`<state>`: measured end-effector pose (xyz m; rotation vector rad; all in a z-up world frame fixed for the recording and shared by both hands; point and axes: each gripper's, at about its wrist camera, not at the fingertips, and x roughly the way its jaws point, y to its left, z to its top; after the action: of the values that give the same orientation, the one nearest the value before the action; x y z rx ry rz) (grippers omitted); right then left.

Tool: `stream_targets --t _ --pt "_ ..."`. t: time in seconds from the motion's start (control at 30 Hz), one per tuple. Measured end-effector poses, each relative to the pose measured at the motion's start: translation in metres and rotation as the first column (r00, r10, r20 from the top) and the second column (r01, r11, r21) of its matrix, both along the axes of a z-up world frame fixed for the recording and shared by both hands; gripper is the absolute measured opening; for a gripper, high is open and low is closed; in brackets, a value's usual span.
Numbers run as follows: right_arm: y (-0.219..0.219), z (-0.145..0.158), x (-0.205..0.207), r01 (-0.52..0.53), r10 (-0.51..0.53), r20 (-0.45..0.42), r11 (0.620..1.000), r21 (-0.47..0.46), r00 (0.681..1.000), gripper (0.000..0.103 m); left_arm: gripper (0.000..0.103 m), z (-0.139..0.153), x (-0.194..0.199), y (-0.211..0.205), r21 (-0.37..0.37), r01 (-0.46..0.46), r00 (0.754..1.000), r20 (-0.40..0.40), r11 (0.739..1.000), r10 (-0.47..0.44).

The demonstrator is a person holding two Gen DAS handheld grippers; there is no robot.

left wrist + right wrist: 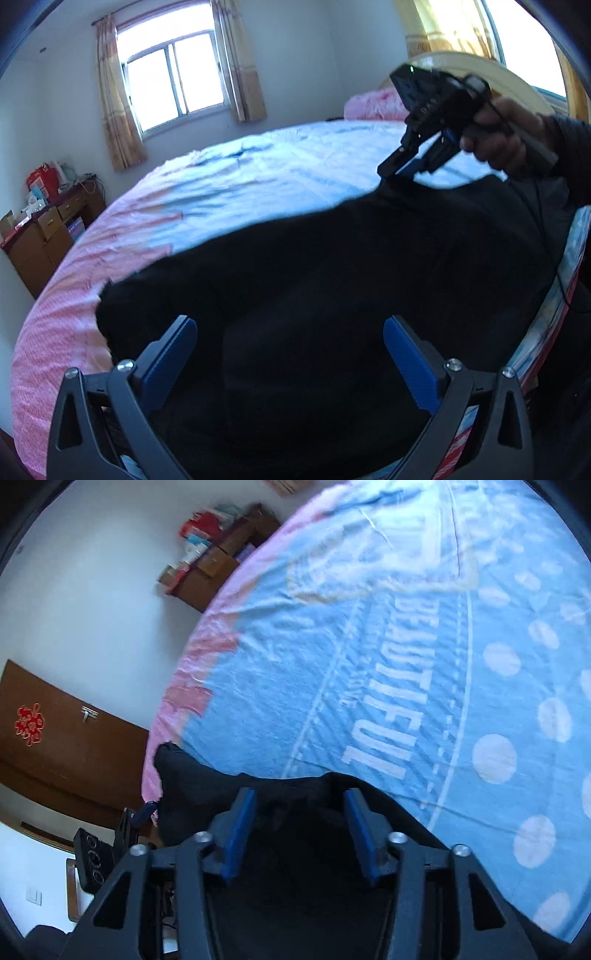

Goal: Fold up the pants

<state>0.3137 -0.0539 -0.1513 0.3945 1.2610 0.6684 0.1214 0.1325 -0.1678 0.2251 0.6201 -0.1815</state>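
1. The black pants (314, 266) are bunched on the bed (229, 170)'s near edge, so they could slide off.
2. Your left gripper (290, 328) gapes wide, holding nothing.
3. Right gripper (299, 801) is part-open too, so its corner may drop.

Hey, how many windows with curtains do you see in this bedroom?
2. One window is on the far wall across the bed; another window is behind the headboard, partly cut off. Others may be hidden.

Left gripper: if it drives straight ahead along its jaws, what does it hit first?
Most likely the black pants: they fill the space between and beyond the open jaws of the left gripper. The bed sheet lies further on. Depth to the fabric is unclear.
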Motion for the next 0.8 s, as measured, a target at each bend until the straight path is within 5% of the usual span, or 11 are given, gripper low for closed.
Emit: stream_targets --t 0.03,0.1,0.37,0.47,0.53,0.57,0.8 --pt "0.001 -0.003 0.003 0.002 -0.002 -0.007 1.000 0.003 1.000 0.014 0.103 -0.004 0.001 0.001 -0.006 -0.002 1.000 -0.019 1.000 0.002" --pt "0.000 -0.003 0.003 0.028 -0.028 0.021 0.999 -0.025 0.999 0.007 0.103 -0.013 0.004 0.004 -0.015 -0.020 0.998 -0.061 1.000 0.019" --pt "-0.004 -0.022 0.009 0.069 -0.063 0.070 0.994 -0.086 0.996 0.005 0.103 -0.017 0.006 0.002 -0.048 -0.041 0.996 -0.076 0.998 0.037" --pt "-0.010 -0.013 0.001 0.090 -0.085 0.071 0.993 -0.070 0.994 0.013 0.103 -0.007 0.002 -0.006 -0.038 -0.039 0.997 -0.062 0.999 0.036" --pt "-0.022 0.003 -0.013 0.114 -0.107 0.097 0.991 -0.066 0.989 0.042 0.103 0.003 -0.004 -0.018 -0.029 -0.014 0.999 -0.036 0.999 0.013" --pt "-0.033 0.016 -0.029 0.129 -0.122 0.127 0.990 -0.049 0.984 0.048 0.103 0.005 -0.004 -0.023 -0.028 -0.003 1.000 -0.029 1.000 0.003" --pt "-0.148 0.062 -0.160 0.341 -0.287 0.259 0.919 -0.196 0.922 0.051 0.103 0.028 0.009 -0.089 -0.056 0.167 0.986 0.012 0.984 -0.167"
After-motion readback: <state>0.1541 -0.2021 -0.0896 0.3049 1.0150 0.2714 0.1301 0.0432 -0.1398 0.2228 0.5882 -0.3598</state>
